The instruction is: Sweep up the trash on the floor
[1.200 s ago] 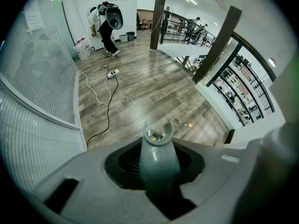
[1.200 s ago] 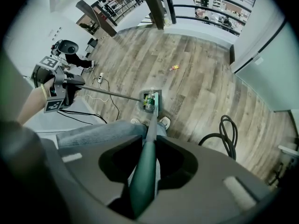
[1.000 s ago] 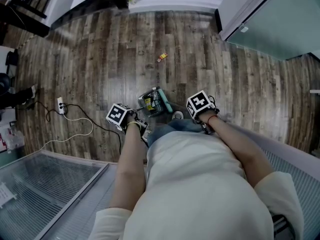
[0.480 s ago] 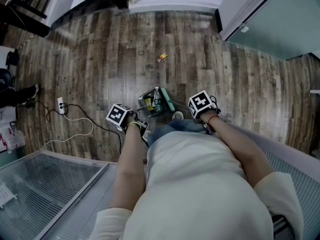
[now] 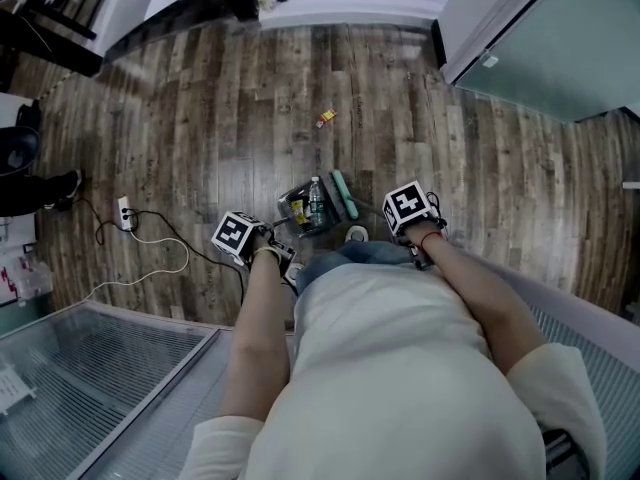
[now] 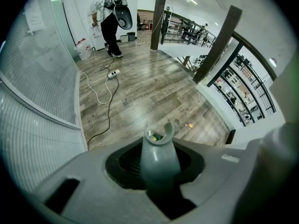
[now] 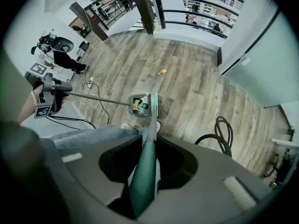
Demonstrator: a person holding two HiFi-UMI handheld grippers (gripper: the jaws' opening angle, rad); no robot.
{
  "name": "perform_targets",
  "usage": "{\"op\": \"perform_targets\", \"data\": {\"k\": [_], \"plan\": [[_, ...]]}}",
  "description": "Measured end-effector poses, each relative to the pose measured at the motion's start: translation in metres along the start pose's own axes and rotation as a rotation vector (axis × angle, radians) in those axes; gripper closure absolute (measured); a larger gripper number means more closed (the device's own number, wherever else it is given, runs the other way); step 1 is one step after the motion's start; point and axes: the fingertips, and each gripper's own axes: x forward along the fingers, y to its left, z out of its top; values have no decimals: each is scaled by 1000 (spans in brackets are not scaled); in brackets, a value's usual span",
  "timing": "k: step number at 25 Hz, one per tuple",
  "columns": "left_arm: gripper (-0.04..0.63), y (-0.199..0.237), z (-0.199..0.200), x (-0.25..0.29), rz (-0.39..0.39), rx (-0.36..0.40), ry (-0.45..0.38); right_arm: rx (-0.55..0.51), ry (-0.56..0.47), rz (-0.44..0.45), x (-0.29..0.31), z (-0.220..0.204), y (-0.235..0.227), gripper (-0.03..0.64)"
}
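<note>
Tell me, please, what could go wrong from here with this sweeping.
1. The dustpan, held by the left tongs, already carries a bottle and wrappers; tilting it while walking to the loose wrapper could spill them.
2. Cables lie on the left side; stepping there could snag them.

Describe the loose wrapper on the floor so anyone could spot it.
On the wood floor, look past the dustpan by the person's feet, toward the far wall. The wrapper lies alone on bare boards: small, yellow and red, the only litter outside the dustpan.
</note>
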Motion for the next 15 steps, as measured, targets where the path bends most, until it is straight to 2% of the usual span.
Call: {"op": "perform_targets", "data": {"k": [10, 15], "plan": [[505, 5, 4, -1, 19, 17, 0, 45, -12, 17, -2, 7, -18, 520], [506, -2, 5, -2, 19, -22, 0, 58, -18, 16, -5, 12, -31, 520]]}}
